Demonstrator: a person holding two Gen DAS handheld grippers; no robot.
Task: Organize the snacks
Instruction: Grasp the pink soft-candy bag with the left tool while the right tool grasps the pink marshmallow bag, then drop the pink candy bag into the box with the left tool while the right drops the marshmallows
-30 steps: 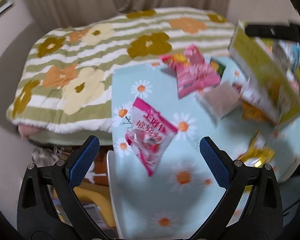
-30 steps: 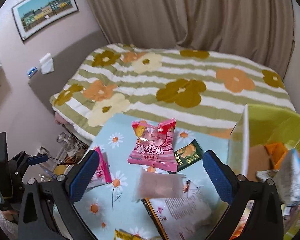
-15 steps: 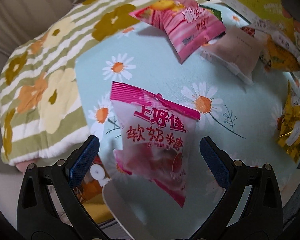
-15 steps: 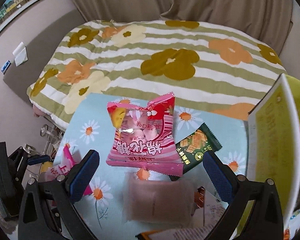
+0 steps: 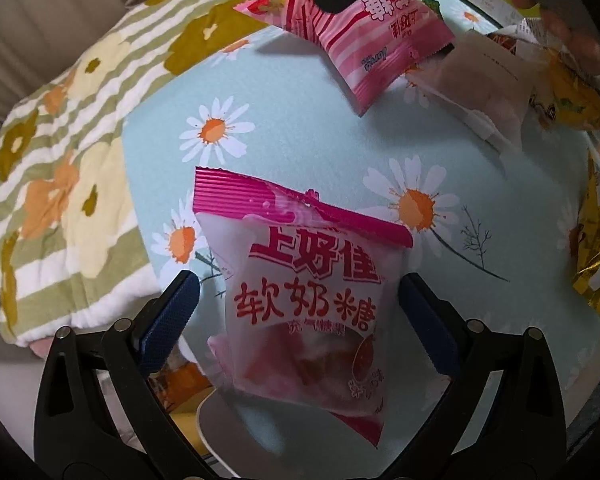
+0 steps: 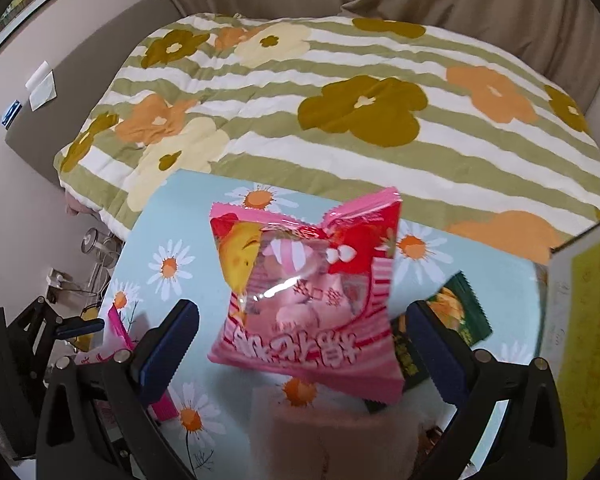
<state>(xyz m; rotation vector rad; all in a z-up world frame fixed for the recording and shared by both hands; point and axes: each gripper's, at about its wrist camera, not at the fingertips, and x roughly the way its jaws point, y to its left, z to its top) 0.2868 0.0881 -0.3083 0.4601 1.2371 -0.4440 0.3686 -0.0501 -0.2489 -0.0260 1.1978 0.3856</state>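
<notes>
Both grippers reach for sweets: the left gripper (image 5: pixel 296 308), jaws spread, straddles a soft-candy packet (image 5: pixel 300 292). The right gripper (image 6: pixel 304 336), also spread, frames a pink marshmallow bag (image 6: pixel 304 300). Each likely needs to close next.

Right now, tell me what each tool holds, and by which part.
Nothing is held. The left tool is open around the white-and-pink candy bag; the right tool is open around the pink marshmallow bag.

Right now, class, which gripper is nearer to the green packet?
Right. The right gripper straddles the pink bag just left of the green packet; the left gripper is across the table.
</notes>
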